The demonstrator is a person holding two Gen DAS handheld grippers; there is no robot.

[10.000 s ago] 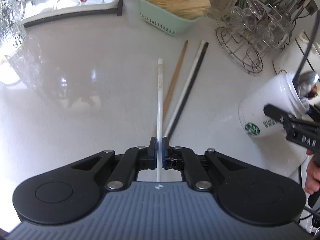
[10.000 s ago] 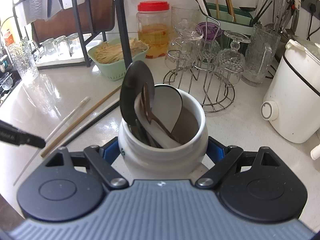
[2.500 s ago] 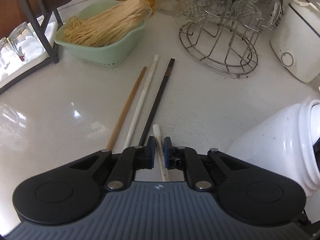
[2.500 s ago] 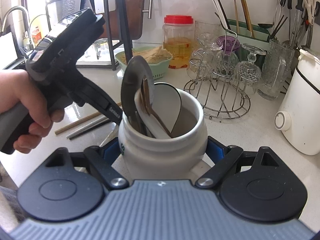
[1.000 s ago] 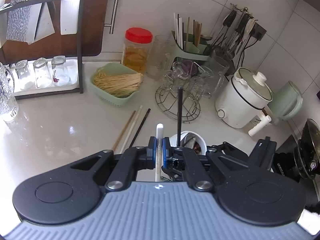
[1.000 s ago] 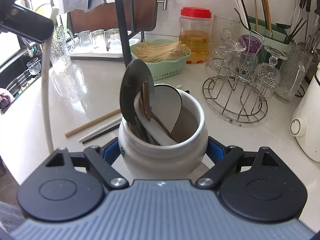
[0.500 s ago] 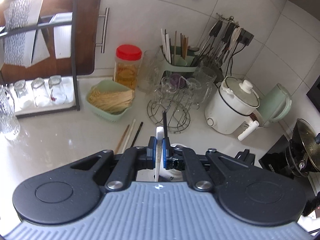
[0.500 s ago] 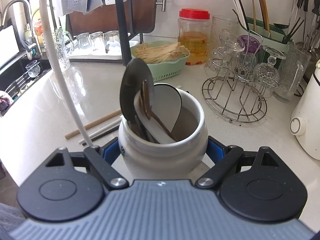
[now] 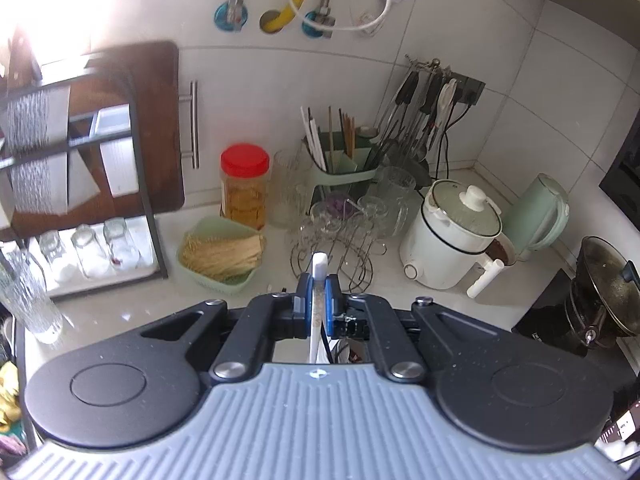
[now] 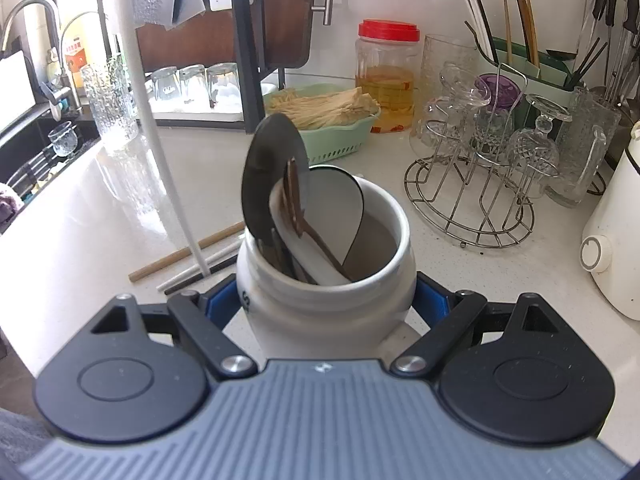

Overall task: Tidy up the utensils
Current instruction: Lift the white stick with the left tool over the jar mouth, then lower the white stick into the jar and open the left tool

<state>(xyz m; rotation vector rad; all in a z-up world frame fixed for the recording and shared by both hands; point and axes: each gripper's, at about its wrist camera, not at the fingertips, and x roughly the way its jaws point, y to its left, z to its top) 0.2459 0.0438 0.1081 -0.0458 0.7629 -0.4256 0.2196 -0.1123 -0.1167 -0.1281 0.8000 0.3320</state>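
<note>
My left gripper [image 9: 317,294] is shut on a white chopstick [image 9: 319,270], held high above the counter. In the right wrist view that white chopstick [image 10: 148,120] hangs near-vertical, its lower tip just left of the jar. My right gripper [image 10: 326,304] is shut on a white ceramic jar [image 10: 324,300] that holds spoons and a dark ladle [image 10: 272,184]. A wooden chopstick [image 10: 176,256], a white one [image 10: 180,276] and a black one [image 10: 216,270] lie on the counter left of the jar.
A green basket of sticks [image 10: 320,116], a red-lidded jar [image 10: 386,76], a wire rack of glasses [image 10: 480,168], a green utensil holder [image 9: 340,164], a white cooker [image 9: 452,236] and a black shelf with glasses [image 10: 192,84] stand around. A sink [image 10: 36,152] is at far left.
My left gripper has risen higher with the white chopstick and looks down on the counter from farther up. The chopstick's lower tip has swung closer to the jar. The right gripper holds steady.
</note>
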